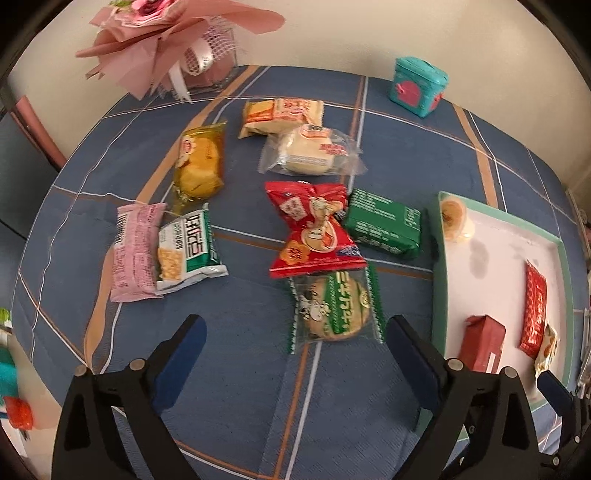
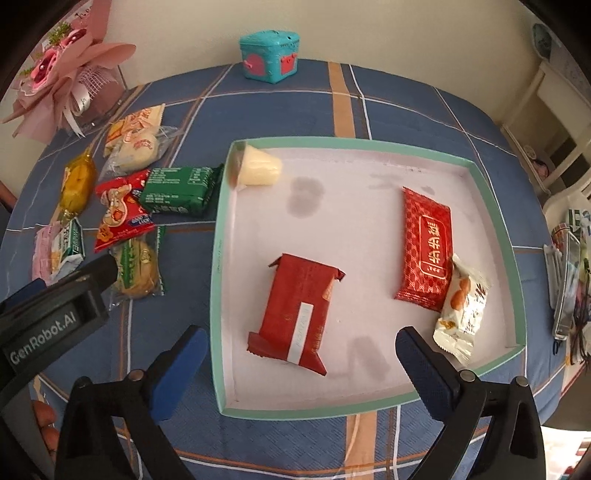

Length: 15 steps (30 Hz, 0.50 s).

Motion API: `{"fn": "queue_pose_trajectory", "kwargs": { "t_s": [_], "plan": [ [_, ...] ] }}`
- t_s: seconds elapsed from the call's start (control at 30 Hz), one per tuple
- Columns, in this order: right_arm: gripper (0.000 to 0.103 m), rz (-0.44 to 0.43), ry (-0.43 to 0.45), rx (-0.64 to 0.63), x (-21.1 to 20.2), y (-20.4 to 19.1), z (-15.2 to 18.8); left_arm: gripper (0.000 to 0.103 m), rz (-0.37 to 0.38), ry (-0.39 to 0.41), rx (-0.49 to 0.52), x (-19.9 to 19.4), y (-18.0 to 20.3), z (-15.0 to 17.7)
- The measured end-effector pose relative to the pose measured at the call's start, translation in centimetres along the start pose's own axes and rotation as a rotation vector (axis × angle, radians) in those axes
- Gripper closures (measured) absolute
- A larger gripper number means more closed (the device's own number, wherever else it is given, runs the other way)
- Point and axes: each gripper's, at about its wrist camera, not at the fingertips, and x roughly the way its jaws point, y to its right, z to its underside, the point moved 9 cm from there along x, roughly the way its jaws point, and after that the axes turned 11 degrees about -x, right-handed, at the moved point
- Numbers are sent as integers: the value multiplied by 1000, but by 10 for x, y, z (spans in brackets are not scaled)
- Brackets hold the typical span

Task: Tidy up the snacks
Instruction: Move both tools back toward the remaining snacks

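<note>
While both tools hover low over the table, the scene reads as follows, near to far.
Left gripper (image 1: pixel 293 332): jaws spread wide, holding nothing, bottom of the left wrist view.
Right gripper (image 2: pixel 297 345): jaws spread wide, holding nothing, over the tray's near edge.
Surface: blue plaid tablecloth (image 1: pixel 229 387) with orange and white lines.
Tray (image 2: pixel 218 266): one, mint-rimmed with a white floor, centre of the right wrist view.
Snacks in tray: four; folded red pack (image 2: pixel 295 314), flat red pack (image 2: pixel 426 247), white nut packet (image 2: pixel 463 306), pale jelly cup (image 2: pixel 258 170) in the upper-left corner.
Snacks on cloth: eight, left of the tray; nearest is the green-edged cookie (image 1: pixel 332 306), then red bag (image 1: pixel 314 229), green pack (image 1: pixel 384 223).
Far edge: one teal box (image 2: pixel 269 55), one pink bouquet (image 2: pixel 55 74) at upper left.
Room: cream wall (image 1: pixel 332 33) behind the table.
</note>
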Motion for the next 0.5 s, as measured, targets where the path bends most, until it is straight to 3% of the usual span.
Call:
{"fn": "queue_pose_trajectory", "kwargs": {
  "t_s": [0.33,0.5],
  "plan": [
    [0,-49,74,15,-3,-9,-12,5,14,8,-10,-2,-5,-4],
    [0,-46,61,17,3,-17,-13,5,19,-4,-2,1,-9,-5]
  ]
}}
